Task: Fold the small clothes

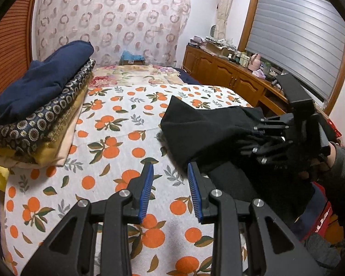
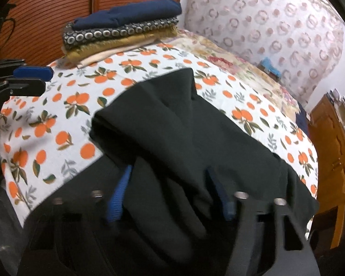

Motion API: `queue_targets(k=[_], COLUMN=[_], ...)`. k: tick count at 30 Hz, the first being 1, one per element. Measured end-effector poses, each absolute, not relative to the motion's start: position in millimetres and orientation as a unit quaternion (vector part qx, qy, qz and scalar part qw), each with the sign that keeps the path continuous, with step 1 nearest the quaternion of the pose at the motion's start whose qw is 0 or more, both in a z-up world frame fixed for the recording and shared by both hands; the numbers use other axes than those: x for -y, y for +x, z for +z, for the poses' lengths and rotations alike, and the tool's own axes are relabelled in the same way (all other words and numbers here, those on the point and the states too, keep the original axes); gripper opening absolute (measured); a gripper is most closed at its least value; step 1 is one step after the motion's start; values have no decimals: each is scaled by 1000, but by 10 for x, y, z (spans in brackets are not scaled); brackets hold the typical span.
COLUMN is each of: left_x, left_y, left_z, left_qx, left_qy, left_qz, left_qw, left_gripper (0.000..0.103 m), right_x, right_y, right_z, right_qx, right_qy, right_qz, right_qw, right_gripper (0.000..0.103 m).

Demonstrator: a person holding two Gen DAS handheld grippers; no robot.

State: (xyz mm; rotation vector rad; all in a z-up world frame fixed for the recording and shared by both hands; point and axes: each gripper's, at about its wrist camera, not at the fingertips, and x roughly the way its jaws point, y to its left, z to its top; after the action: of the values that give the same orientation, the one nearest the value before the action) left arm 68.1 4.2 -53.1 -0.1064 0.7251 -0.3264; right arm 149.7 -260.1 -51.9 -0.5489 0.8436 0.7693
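The left tongs hover released over the bed, while the right tongs, level, have black cloth bunched between spread fingers, grip unclear.

Left wrist view low over bedsheet, facing curtain; right view closer, blurred, perhaps angled leftward; both share sheet.

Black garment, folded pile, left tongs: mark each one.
Black garment (image 2: 172,124): right wrist view, its raised fold.
Folded pile (image 1: 41,115): left wrist view, the patterned layer.
Left tongs (image 1: 170,172): left wrist view, midway between the blue tips.
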Motion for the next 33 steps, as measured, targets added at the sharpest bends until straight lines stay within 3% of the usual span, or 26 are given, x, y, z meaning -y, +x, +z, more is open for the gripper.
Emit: queue_targets(k=[1, 2, 16, 22, 29, 33], left_x=[-39, -36, 36, 160, 366, 550], left_y=[695, 701, 727, 746, 883, 1042], left_z=[-563, -581, -673, -634, -566, -505], left_qx=[-357, -359, -367, -365, -365, -365], left_qy=[-52, -52, -49, -38, -17, -4], left_qz=[-158, -158, -165, -177, -190, -200], left_qw=[919, 919, 914, 913, 911, 909], left_gripper=[29, 29, 29, 29, 29, 29], right_x=[2620, 2648, 3789, 4202, 4375, 4255], right_y=[1483, 1460, 1432, 1759, 1729, 1731], right_z=[-508, -485, 452, 140, 174, 180], right_qx=[-391, -384, -322, -391, -368, -356], right_qy=[-251, -248, -120, -129, -98, -105], right_qz=[365, 367, 278, 176, 176, 206], right_qw=[806, 810, 897, 894, 908, 905], right_gripper=[22, 16, 13, 29, 46, 50])
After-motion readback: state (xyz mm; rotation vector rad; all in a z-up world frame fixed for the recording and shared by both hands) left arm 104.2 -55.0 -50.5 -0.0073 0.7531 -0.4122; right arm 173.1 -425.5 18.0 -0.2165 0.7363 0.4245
